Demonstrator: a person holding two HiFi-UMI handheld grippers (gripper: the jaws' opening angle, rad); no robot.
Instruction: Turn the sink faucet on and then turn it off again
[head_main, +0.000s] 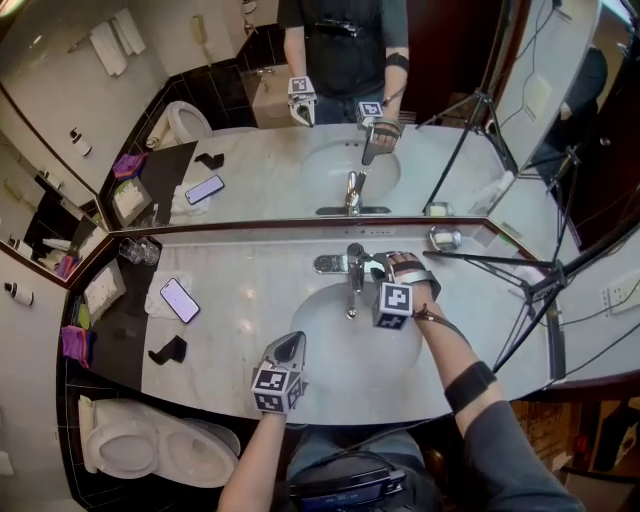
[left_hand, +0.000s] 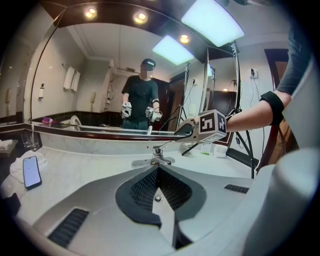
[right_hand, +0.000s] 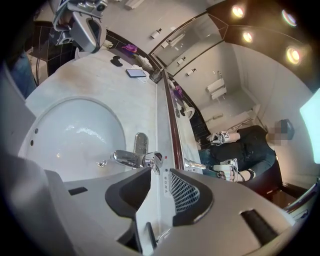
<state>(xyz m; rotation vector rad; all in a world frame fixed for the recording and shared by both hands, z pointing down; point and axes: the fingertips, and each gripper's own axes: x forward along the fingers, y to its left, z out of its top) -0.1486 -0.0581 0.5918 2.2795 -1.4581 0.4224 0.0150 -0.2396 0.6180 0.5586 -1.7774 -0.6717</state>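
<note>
A: What does the head view show?

B: The faucet (head_main: 353, 270) stands at the back of the sink (head_main: 320, 345), on the white bench (head_main: 240, 265). The right gripper (head_main: 373, 267) is just beside the top of the faucet, on its right side. The left gripper (head_main: 290, 345) hangs over the near side of the sink, well apart from the faucet. A phone (head_main: 180, 300) lies on the bench, off to the left.

A: And the left gripper view?

B: The fingers (left_hand: 142, 187) there are pressed together, and nothing is in them. The faucet (left_hand: 157, 156) is straight ahead, past the tips. The right gripper (left_hand: 181, 132) is up beside it, a bit to the right. The phone (left_hand: 31, 171) is far left.

A: And the right gripper view?

B: Those fingers (right_hand: 187, 192) stand partly apart, and the bench shows through the gap. The top of the faucet (right_hand: 132, 159) sits just past the tips, nearer the left finger. The fingers are not pinching it. The sink (right_hand: 70, 135) lies beyond, with the left gripper (right_hand: 89, 35) at the far side.
</note>
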